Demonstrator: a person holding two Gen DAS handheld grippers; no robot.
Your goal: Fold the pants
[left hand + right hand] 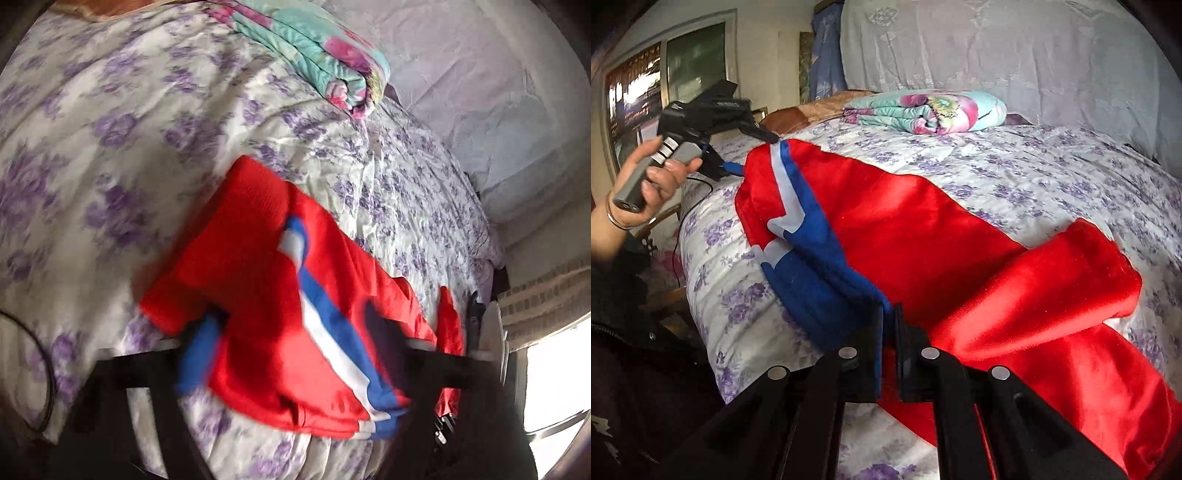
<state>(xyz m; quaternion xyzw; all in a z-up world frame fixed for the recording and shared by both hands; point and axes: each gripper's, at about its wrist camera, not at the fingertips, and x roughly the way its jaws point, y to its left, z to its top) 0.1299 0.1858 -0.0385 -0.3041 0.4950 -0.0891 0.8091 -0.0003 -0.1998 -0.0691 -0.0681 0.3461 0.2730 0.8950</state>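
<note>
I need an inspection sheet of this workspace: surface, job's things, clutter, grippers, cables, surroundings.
Surface: bed sheet, white with purple flowers, wrinkled.
Job's things: red pants with blue-white stripe, partly folded, lying on the bed.
Clutter: folded floral blanket at the far side.
Grippers: right gripper shut on the pants' blue edge; left gripper touching the pants' end, state unclear.
Cables: black cable below the left hand.
Surroundings: window, pale headboard cover.

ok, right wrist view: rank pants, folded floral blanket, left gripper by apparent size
1. pants, largest by far.
2. folded floral blanket.
3. left gripper.
Blanket and left gripper look close in size, and depth differs, so that order is unsure.
</note>
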